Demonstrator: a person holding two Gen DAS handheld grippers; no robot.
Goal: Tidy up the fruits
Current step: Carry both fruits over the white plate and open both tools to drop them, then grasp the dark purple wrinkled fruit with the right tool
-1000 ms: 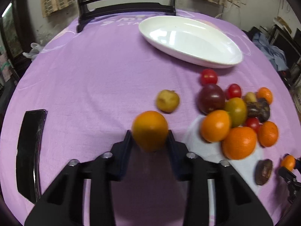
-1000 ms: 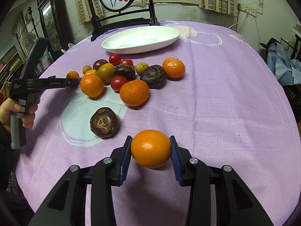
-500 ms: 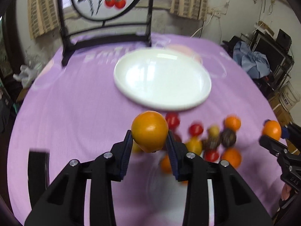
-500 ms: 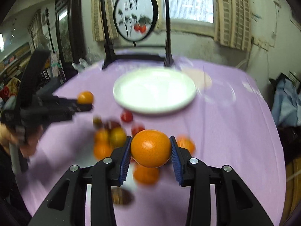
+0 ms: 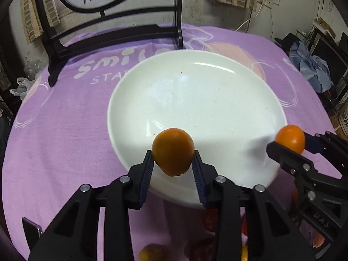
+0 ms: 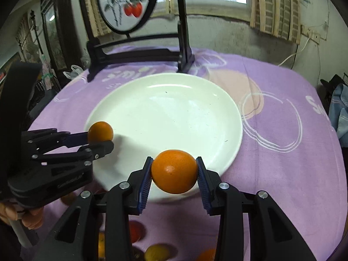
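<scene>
Both claws clamped on oranges: left claw (image 5: 173, 167) w/ small orange (image 5: 173, 151), right claw (image 6: 174, 178) w/ bigger orange (image 6: 174, 174), over plate (image 6: 165, 113). I'd lower before letting go, keep them apart.

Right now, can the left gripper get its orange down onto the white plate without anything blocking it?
Probably yes. The left gripper holds its orange over the near part of the white plate, which looks bare. The right gripper, with its own orange, sits off at the plate's right edge.
</scene>
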